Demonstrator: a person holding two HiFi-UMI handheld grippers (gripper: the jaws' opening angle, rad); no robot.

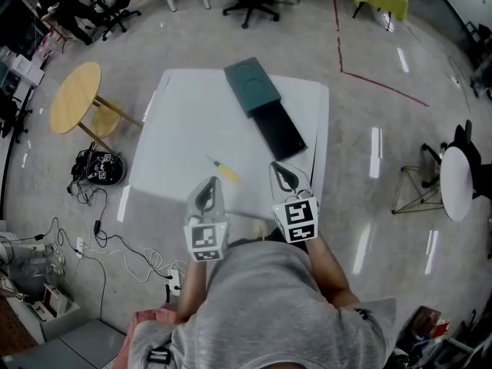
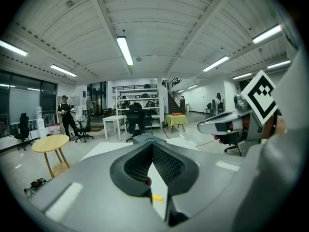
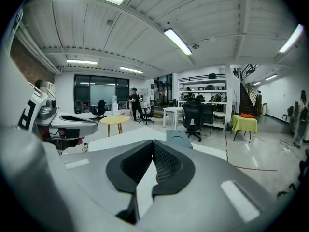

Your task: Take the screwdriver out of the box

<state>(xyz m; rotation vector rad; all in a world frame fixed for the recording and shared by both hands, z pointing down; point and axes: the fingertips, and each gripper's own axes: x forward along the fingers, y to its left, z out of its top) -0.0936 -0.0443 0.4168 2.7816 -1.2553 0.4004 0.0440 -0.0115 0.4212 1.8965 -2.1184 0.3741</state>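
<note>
Yellow-handled and thin-shafted, the screwdriver [image 1: 223,169] lies flat on the white desk [image 1: 184,129], outside the box [image 1: 265,106] and just ahead of the left tongs [image 1: 209,187], touching neither. Only the head view shows it whole, along with the box's layout: a dark green lid slid back toward the far edge and a black tray sticking out toward the person.

The left gripper view catches just a sliver of the yellow handle [image 2: 157,197] through the gap beneath its tips, with the box lid [image 2: 145,139] beyond them. The right gripper view shows the lid [image 3: 178,140] past its own tips and the left tongs [image 3: 72,122] at its left edge.

Both tongs are clenched, tips meeting, with nothing between them. The right tongs [image 1: 280,174] hover over the desk's near edge, close to the tray's end. A round wooden table [image 1: 75,97] stands off the desk's left side.
</note>
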